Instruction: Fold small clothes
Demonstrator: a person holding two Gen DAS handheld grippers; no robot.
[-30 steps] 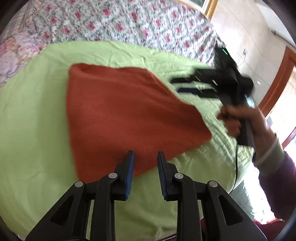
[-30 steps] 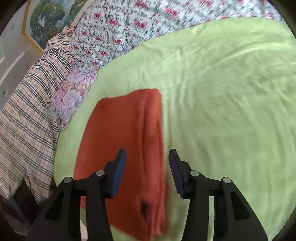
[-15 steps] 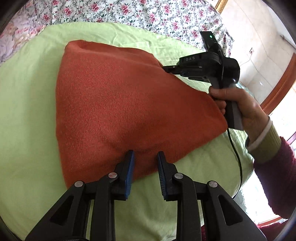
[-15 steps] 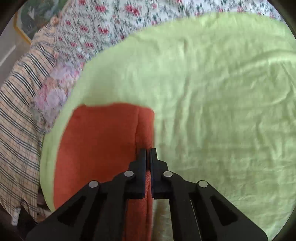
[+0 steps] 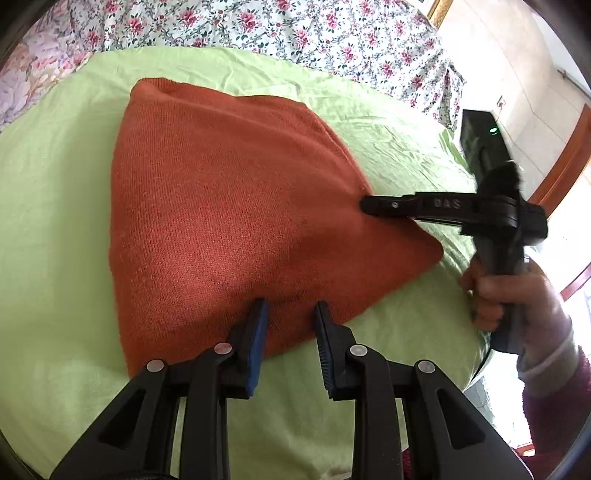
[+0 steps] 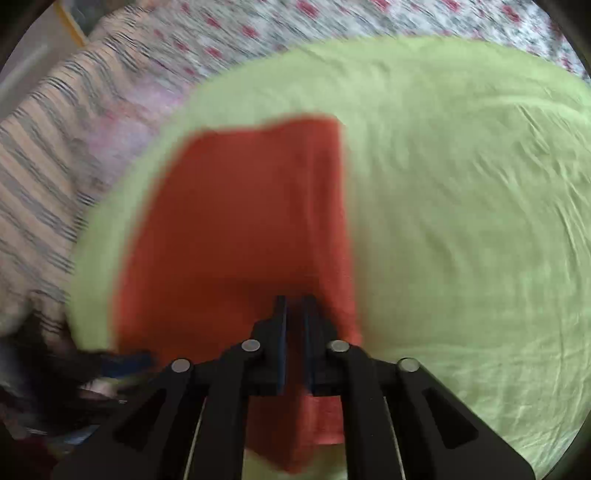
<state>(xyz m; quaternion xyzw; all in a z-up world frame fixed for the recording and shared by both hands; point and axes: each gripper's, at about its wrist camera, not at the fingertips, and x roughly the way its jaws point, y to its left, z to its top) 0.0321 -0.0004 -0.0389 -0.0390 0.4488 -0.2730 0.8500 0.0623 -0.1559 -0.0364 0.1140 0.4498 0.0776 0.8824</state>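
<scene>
Your left gripper [image 5: 290, 314] sits at the near edge of the orange knit garment [image 5: 229, 206], its blue-padded fingers [image 5: 256, 332] a modest way apart and straddling the hem; whether the pads press on the cloth or merely rest over it you cannot tell from this view. The garment lies folded on the light-green sheet [image 5: 55, 206], narrower at its far end and spreading wide toward you, with one corner running out to the right. Your right gripper [image 5: 364, 204] comes in from the right, its jaws brought together, the tip meeting the garment's right-hand edge about midway along; your right hand [image 5: 506, 295] wraps its handle, a dark red sleeve [image 5: 554, 413] at the wrist. In the right wrist view, which is blurred, the right gripper [image 6: 294, 306] shows its pads nearly closed with a strip of the orange knit garment [image 6: 236, 221] pinched between them, beside a raised lengthwise fold on the right. The light-green sheet [image 6: 461, 221] extends far and right. A floral bedspread [image 5: 258, 26] covers the far side, and a plaid cloth [image 6: 40, 184] lies at the far left.
</scene>
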